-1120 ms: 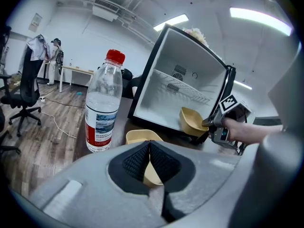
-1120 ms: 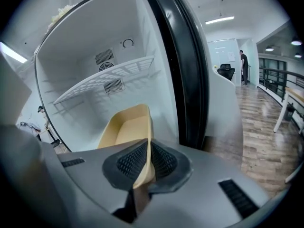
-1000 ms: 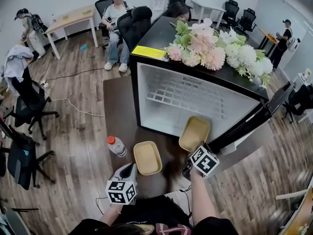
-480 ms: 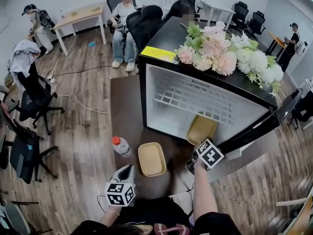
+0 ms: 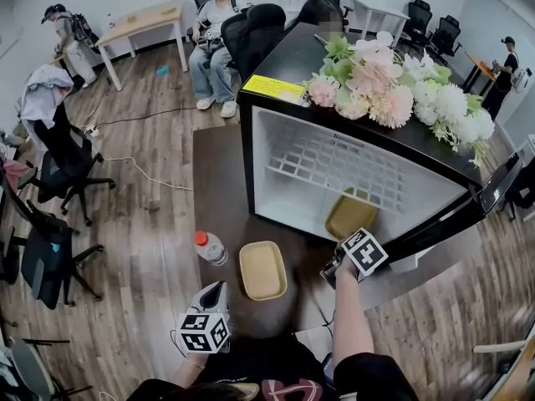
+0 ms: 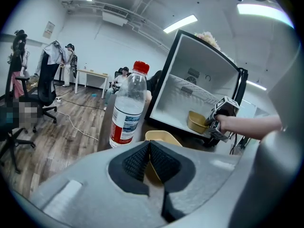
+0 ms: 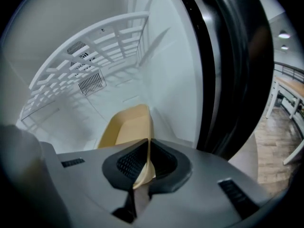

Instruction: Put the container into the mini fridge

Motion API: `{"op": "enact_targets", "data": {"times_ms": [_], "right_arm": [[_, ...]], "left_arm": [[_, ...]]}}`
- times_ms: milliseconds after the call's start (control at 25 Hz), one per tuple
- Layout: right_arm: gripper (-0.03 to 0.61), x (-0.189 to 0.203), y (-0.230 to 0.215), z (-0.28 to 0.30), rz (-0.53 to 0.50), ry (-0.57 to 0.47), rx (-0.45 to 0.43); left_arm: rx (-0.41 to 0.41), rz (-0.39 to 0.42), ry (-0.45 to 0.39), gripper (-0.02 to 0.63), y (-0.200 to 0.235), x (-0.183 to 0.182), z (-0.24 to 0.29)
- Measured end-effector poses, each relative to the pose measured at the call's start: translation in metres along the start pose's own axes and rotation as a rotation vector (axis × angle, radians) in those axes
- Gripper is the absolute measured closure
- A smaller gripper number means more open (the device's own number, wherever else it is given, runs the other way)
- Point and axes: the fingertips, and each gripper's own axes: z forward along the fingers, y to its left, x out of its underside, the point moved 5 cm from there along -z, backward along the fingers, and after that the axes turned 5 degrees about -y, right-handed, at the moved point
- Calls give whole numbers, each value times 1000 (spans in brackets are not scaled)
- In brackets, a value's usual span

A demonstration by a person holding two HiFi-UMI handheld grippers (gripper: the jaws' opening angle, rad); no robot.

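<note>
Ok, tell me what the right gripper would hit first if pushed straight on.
The right gripper, shut on the container, would probably press it into the mini fridge floor first; depth is unclear.

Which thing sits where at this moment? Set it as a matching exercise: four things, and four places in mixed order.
Things:
1. tan plastic container gripped at its rim by the right gripper
2. second tan plastic container
3. clear plastic bottle with a red cap
4. bunch of pink and white flowers

Places:
A. on top of the black mini fridge
B. upright on the dark table, left of a container
C. low inside the open fridge
D. on the table before the fridge, not held

Pairs: 1-C, 2-D, 3-B, 4-A
</note>
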Motion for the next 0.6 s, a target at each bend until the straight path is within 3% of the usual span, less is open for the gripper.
{"op": "enact_targets", "data": {"times_ms": [600], "right_arm": [[552,-7,6,25,34,16,31]], "left_arm": [[-43,-5,-1,606,7,-3,-1]]}}
